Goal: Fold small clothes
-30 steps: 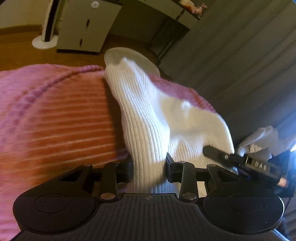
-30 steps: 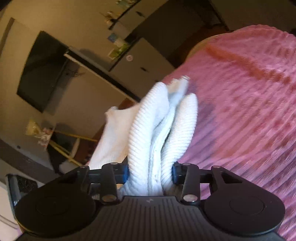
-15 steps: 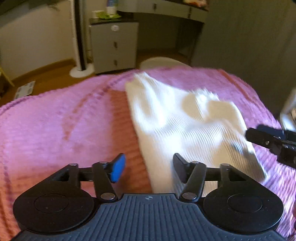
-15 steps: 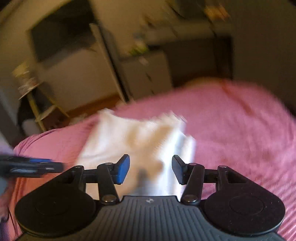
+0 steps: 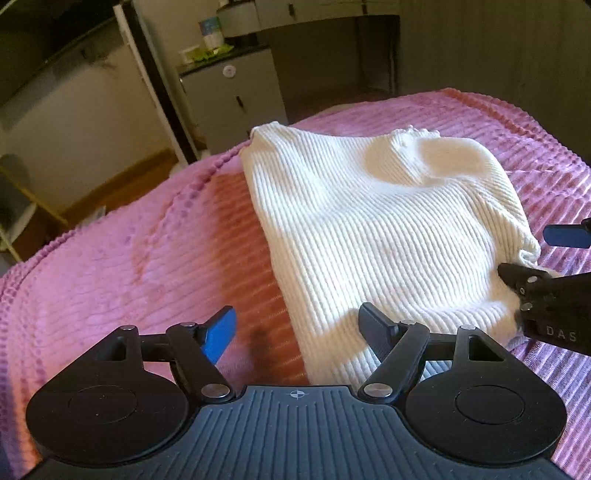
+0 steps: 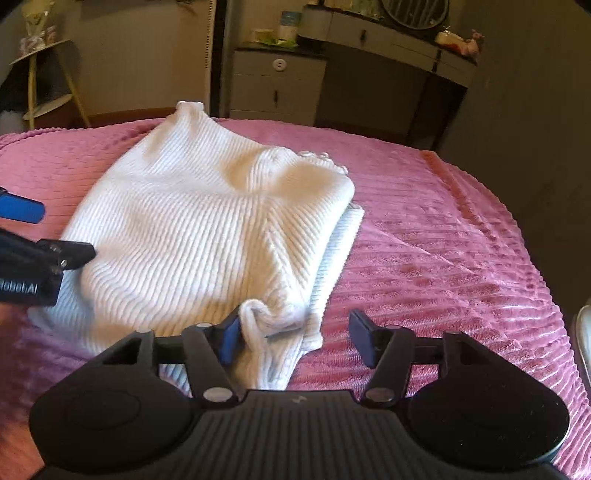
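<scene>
A grey drawer cabinet point(image 6: 277, 86) stands beside a dark desk point(image 6: 399, 40).

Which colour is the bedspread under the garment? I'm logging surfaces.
Pink, with a ribbed stripe texture; the bedspread shows best in the right wrist view.

Setting, a home bedroom: you work over a bed spread with a pink ribbed blanket point(image 6: 443, 236), with a grey drawer cabinet point(image 6: 277, 88), a dressing table point(image 6: 391, 40) under a round mirror point(image 6: 413, 13), a wall-mounted television point(image 5: 44, 55) and a wooden floor point(image 5: 122, 184) around you.
</scene>
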Demonstrator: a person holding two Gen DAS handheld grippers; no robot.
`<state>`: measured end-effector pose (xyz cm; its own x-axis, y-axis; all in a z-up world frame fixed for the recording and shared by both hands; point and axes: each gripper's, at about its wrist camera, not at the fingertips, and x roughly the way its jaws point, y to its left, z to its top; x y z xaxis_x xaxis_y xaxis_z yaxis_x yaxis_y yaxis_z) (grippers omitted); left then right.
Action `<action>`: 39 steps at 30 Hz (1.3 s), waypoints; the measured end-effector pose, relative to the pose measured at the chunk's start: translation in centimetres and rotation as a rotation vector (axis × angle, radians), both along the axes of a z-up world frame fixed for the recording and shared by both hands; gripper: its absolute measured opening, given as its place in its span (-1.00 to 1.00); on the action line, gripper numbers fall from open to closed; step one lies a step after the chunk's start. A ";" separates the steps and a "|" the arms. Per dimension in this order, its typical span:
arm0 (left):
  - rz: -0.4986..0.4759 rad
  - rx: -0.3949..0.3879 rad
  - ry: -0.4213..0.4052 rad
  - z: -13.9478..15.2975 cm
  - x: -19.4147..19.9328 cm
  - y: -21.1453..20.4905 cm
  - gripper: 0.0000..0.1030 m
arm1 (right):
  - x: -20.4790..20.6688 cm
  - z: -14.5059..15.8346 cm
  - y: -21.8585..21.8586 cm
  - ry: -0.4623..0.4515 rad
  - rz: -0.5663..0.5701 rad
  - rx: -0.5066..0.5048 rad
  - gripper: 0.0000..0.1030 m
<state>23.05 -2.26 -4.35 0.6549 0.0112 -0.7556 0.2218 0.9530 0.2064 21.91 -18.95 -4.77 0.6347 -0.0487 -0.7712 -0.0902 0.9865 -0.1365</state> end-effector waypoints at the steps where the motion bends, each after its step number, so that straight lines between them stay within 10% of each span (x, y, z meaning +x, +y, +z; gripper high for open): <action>1: 0.004 -0.002 -0.004 -0.1 0.1 0.0 0.53 | 0.2 -0.2 0.1 -0.006 -0.004 0.001 0.16; 12: 0.132 -0.143 0.036 0.9 -1.0 2.8 0.88 | -2.0 0.1 -1.9 -0.033 -0.021 0.003 0.66; 23: 0.101 -0.085 0.079 2.8 -6.9 1.6 0.95 | -8.0 3.1 -2.7 0.110 -0.263 0.002 0.92; 39: 0.163 -0.105 0.072 5.4 -10.0 3.0 0.99 | -11.9 7.5 0.8 0.097 -0.228 -0.021 0.92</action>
